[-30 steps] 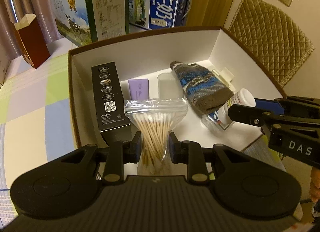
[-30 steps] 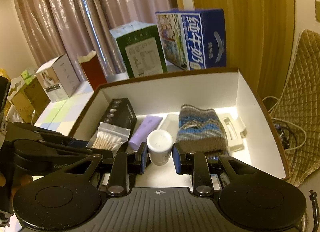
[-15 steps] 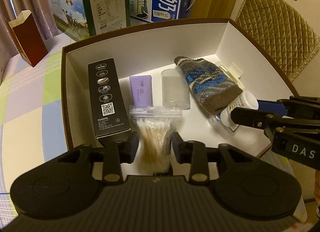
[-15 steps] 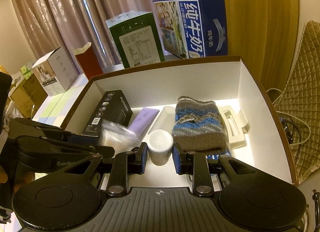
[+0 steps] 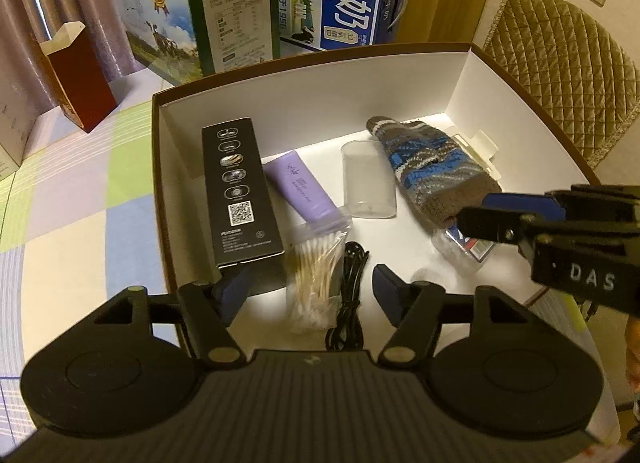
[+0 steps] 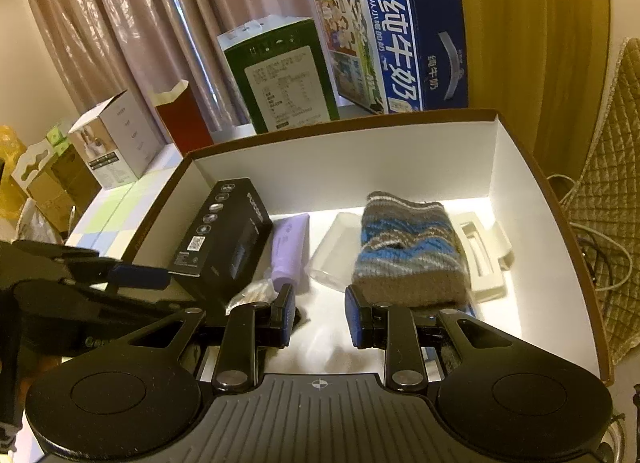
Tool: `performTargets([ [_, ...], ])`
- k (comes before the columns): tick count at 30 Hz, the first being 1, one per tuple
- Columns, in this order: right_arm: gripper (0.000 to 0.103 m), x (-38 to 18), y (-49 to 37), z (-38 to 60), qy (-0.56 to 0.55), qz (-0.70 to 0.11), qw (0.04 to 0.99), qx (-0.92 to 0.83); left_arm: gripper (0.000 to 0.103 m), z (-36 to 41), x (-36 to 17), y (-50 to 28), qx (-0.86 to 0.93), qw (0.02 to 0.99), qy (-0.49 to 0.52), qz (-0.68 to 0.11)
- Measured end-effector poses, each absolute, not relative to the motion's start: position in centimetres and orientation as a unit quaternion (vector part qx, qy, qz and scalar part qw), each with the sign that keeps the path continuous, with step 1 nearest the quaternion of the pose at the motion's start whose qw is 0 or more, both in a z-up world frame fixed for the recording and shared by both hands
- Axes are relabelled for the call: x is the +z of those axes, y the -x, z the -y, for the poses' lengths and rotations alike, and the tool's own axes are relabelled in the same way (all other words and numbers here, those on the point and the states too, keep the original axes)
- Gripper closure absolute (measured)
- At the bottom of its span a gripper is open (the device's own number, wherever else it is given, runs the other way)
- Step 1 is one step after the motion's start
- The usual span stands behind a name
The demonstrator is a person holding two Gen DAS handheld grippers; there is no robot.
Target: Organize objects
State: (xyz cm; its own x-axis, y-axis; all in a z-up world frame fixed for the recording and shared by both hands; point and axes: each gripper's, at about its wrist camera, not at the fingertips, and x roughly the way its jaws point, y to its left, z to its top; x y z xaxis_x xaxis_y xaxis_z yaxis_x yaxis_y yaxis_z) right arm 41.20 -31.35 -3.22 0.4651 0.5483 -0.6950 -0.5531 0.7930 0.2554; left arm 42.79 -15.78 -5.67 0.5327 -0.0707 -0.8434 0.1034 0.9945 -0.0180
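Both grippers' fingers [image 5: 390, 289] spread, empty.

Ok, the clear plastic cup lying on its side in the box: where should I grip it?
Grip the clear cup across its round body near the middle, from above. It lies on its side between the purple tube and the knitted sock, its length running away from the camera, so fingers fit the gaps on both sides. It looks thin, so squeeze lightly.

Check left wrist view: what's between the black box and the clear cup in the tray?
Left wrist view: a purple tube lies between the black box and the clear cup, angled.
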Motion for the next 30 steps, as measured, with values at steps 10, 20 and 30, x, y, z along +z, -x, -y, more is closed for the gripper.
performTargets([
  [10, 0.067, -3.0, -40.8, 32.1, -0.003, -0.412, 0.853, 0.320, 0.027, 15.5, -4.8, -41.6, -0.042, 0.880, -0.012, -0.473],
  [20, 0.011, -2.3, -39.6, 33.5, -0.019, -0.405, 0.864, 0.299, 0.015, 15.8, -3.7, -40.6, -0.036, 0.884, -0.012, -0.465],
  [30, 0.002, -1.4, -38.4, 35.2, -0.012, -0.394, 0.875, 0.282, 0.004, 16.6, -2.2, -39.3, -0.017, 0.895, -0.009, -0.446],
])
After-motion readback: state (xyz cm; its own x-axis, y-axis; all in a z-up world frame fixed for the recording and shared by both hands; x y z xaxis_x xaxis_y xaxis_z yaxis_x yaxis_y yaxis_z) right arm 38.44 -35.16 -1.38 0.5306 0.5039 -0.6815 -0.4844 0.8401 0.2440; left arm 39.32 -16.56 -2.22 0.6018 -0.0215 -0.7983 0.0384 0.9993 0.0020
